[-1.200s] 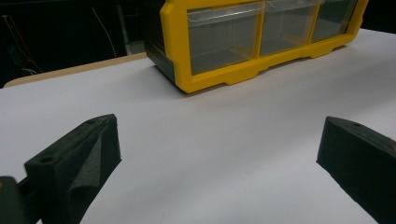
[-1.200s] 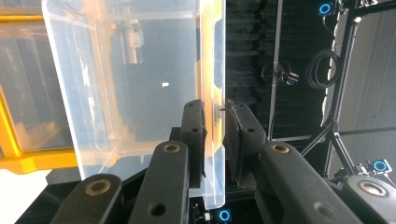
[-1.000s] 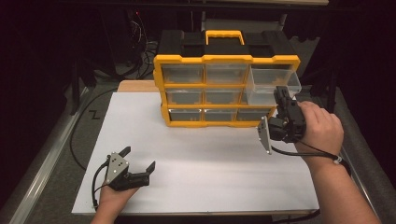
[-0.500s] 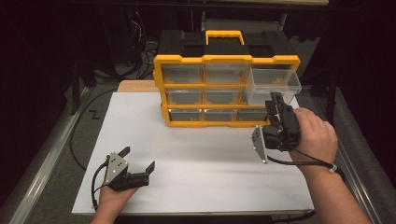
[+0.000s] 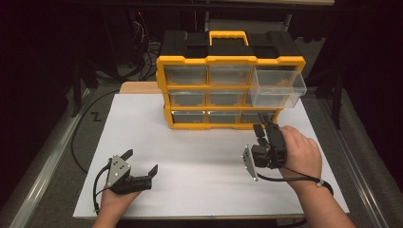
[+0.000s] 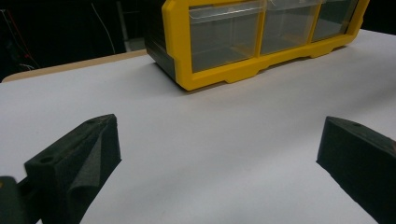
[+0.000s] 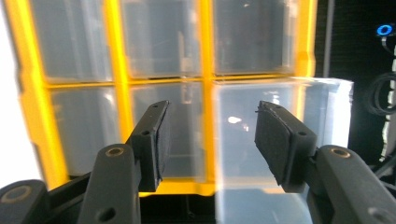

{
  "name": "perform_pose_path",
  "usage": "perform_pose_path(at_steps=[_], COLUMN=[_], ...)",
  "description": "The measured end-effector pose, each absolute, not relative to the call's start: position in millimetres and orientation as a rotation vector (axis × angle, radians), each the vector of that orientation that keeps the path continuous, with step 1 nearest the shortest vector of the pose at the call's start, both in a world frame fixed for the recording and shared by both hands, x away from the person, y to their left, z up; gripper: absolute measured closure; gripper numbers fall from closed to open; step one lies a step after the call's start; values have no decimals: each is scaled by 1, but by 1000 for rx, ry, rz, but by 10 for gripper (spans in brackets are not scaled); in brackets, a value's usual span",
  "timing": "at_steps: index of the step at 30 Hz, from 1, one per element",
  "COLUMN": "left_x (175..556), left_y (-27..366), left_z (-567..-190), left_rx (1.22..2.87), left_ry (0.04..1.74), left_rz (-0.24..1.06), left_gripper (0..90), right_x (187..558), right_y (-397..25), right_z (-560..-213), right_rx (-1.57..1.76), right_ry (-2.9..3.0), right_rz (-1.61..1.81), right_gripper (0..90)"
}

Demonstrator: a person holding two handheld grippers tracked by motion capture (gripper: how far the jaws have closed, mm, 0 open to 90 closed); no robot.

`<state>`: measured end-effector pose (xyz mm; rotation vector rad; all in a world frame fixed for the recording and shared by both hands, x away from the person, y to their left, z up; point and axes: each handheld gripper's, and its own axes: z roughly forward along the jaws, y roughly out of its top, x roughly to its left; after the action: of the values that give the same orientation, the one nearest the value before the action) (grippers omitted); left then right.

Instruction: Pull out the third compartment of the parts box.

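- High view: a yellow-framed plastic drawer cabinet with a black top and yellow carry handle stands at the far side of the white-topped counter, three rows of three clear drawers facing the person.
- The clear plastic drawer at the cabinet's upper right corner is pulled out toward the person and juts past the yellow frame; the other drawers sit flush.
- The right gripper is held in the person's right hand just in front of the cabinet's lower right corner, below the jutting drawer, touching neither; its jaws point at the cabinet.
- In the right gripper view, the right gripper, rolled on its side, has its two black jaws parted with nothing between them; behind them the cabinet's yellow frame and the pulled-out drawer look blurred.
- The left gripper lies low over the counter, well away from the cabinet, toward the near left corner, held in the person's left hand.
- In the left gripper view, the left gripper has its jaws spread wide over bare white counter, holding nothing, with the cabinet's bottom row ahead.
- A black cable curls on the dark floor off the counter's left edge, well to the cabinet's left.
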<state>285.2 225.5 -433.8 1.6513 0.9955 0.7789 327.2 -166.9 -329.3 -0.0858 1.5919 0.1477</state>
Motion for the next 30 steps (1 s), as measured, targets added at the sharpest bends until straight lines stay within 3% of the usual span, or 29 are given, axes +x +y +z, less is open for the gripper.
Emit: perform_pose_path(at_steps=[22, 30], left_x=[286, 286], left_y=[225, 225], left_z=[-434, -434], left_rx=[1641, 1651], left_ry=[990, 989], left_rz=[780, 787], left_gripper=[5, 5], right_x=[327, 327], right_y=[-170, -180], right_z=[-434, -433], right_rx=[-60, -58], right_ry=[1798, 1813], right_rz=[148, 128], right_gripper=[416, 332])
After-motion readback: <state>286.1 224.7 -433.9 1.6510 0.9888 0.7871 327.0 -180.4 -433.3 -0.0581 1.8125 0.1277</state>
